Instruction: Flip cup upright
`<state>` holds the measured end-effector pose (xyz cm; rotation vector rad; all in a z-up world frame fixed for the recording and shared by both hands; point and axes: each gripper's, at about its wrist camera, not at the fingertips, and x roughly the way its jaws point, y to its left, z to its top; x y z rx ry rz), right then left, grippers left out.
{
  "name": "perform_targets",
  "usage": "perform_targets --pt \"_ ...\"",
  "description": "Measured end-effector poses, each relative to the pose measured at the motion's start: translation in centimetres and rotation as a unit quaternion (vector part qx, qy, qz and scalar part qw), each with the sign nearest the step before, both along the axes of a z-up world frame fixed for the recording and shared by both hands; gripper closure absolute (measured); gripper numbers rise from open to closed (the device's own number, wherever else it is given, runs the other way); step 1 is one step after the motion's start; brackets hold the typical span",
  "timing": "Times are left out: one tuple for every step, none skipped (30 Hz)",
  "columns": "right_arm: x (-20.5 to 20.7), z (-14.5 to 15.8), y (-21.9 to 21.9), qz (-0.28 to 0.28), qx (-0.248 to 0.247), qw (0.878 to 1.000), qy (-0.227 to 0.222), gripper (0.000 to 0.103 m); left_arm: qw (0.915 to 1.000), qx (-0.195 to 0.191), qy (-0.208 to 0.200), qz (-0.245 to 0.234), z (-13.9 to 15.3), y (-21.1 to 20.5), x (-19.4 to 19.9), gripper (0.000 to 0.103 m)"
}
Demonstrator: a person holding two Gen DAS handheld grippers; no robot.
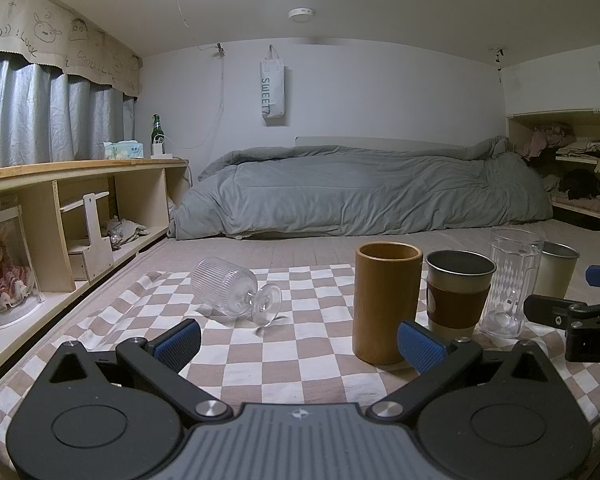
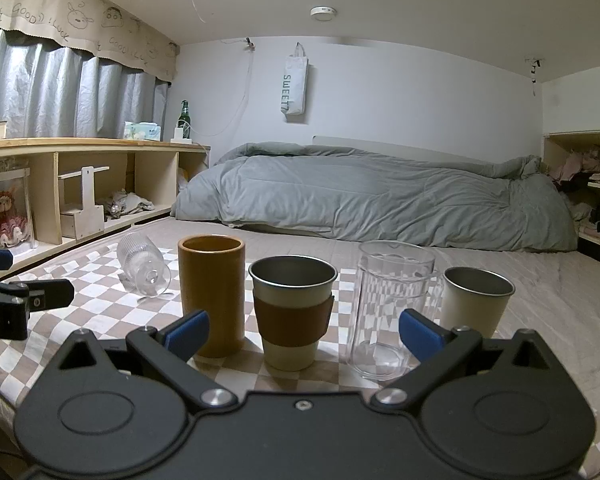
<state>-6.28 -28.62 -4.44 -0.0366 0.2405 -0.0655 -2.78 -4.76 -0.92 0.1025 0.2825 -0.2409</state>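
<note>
A clear ribbed stemmed glass (image 1: 232,294) lies on its side on the checkered cloth (image 1: 300,364), foot toward me; it also shows in the right wrist view (image 2: 142,262). My left gripper (image 1: 298,346) is open and empty, a short way in front of the glass. My right gripper (image 2: 303,333) is open and empty, facing the row of upright cups; part of it shows at the right edge of the left wrist view (image 1: 572,316). The left gripper's fingers show at the left edge of the right wrist view (image 2: 32,298).
Upright on the cloth (image 2: 100,320): a brown cylinder cup (image 2: 212,292), a metal cup with brown sleeve (image 2: 292,312), a tall clear glass (image 2: 392,312) and a cream metal cup (image 2: 476,300). A grey duvet (image 2: 380,200) lies behind. Wooden shelves (image 1: 80,208) run along the left.
</note>
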Motion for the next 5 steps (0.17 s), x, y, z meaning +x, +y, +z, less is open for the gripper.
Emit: perform_targets --pt "0.0 0.0 0.0 0.0 0.0 1.0 0.0 0.001 1.0 0.0 0.0 0.0 -0.02 -0.03 -0.03 0.0" --pt "0.0 -0.01 -0.01 0.0 0.0 1.0 0.0 0.001 1.0 0.0 0.0 0.0 -0.02 -0.03 -0.03 0.0" --pt "0.01 0.0 -0.01 0.0 0.0 1.0 0.0 0.001 1.0 0.0 0.0 0.0 -0.02 -0.02 -0.03 0.0" --pt "0.01 0.0 -0.01 0.0 0.0 1.0 0.0 0.001 1.0 0.0 0.0 0.0 -0.02 -0.03 -0.03 0.0" --pt "0.01 0.0 -0.01 0.0 0.0 1.0 0.0 0.001 1.0 0.0 0.0 0.0 -0.01 -0.02 -0.02 0.0"
